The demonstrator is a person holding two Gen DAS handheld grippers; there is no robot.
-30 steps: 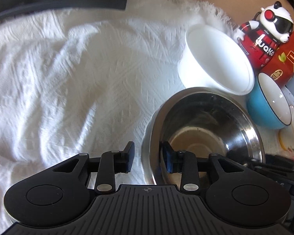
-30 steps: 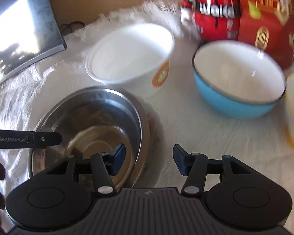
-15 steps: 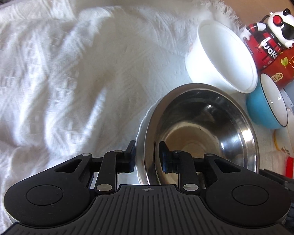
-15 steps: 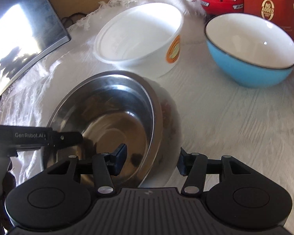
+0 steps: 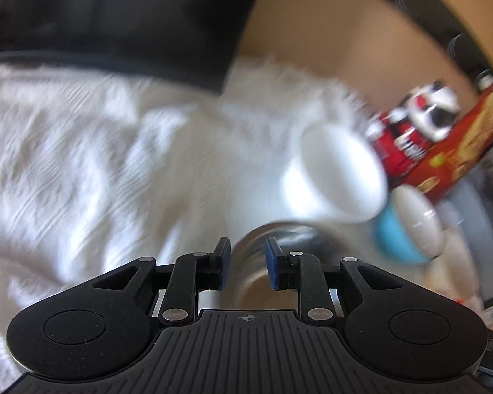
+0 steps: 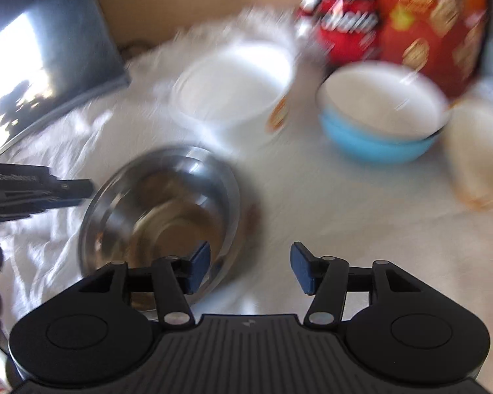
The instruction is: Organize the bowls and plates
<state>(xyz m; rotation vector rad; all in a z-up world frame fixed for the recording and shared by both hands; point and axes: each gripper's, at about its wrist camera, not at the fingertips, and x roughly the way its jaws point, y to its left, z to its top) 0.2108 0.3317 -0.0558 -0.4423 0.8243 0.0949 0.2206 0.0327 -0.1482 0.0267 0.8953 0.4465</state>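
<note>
A steel bowl (image 6: 161,216) sits on the white cloth (image 6: 312,197). Both views are blurred by motion. In the left wrist view the steel bowl (image 5: 305,234) has its near rim between the pads of my left gripper (image 5: 246,262). Those jaws are closing, one pad outside the wall and one inside, and steel fills the gap. The right wrist view shows the left gripper (image 6: 90,188) at the bowl's left rim. My right gripper (image 6: 250,267) hangs over the bowl's right edge with its jaws opening. The rim passes beside its left pad and neither pad presses on it.
Behind the steel bowl stand a white paper bowl (image 6: 233,88), a blue bowl (image 6: 371,144) and a cream bowl (image 6: 476,157). A red panda can (image 6: 345,23) and a red snack bag (image 6: 437,26) line the back. A dark screen (image 6: 49,65) lies at the left.
My left jaws narrowed around the steel bowl's rim, then that gripper rose and tipped upward. My right jaws widened and that gripper pulled back a little. Both views became blurred.
</note>
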